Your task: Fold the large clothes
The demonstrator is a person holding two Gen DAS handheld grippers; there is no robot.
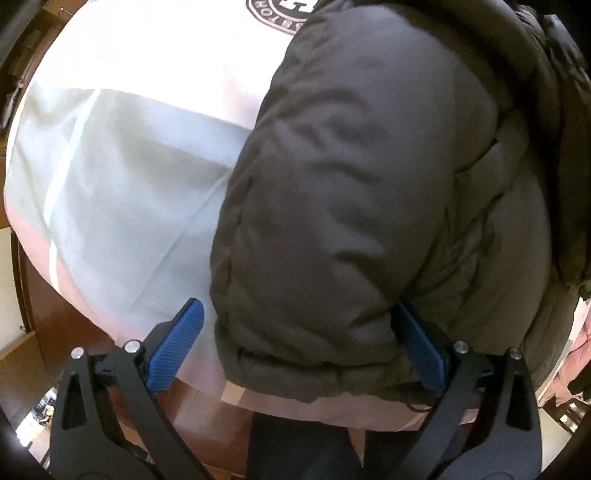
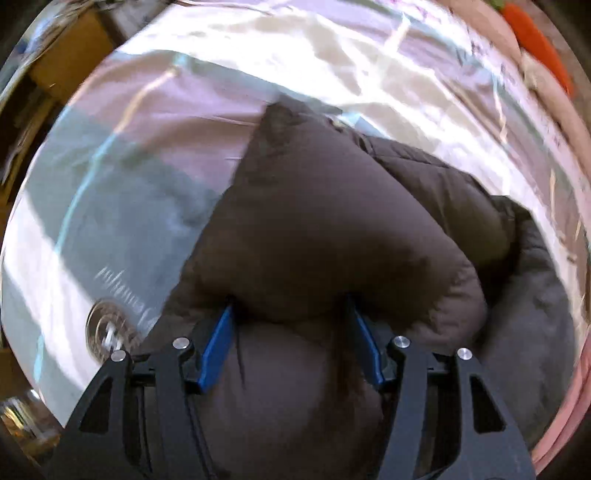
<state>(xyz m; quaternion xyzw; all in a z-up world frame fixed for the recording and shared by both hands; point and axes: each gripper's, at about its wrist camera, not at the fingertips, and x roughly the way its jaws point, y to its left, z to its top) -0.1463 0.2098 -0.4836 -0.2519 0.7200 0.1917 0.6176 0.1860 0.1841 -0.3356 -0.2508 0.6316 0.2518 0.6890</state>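
**Brown puffer jacket in both tongs**

Brown padded cloth of the jacket (image 1: pixel 351 206) lies heaped on the pale sheet (image 1: pixel 122 192), which carries a round dark emblem (image 1: pixel 280 13) with lettering too cut off to read. My left tongs (image 1: pixel 299 343) stand wide, the blue pads (image 1: pixel 177 347) flanking the jacket's rolled hem without pinching it. My right tongs (image 2: pixel 291 339) are partly closed, gripping a puffy fold. An orange carrot-shaped thing (image 2: pixel 535 44) lies far off.
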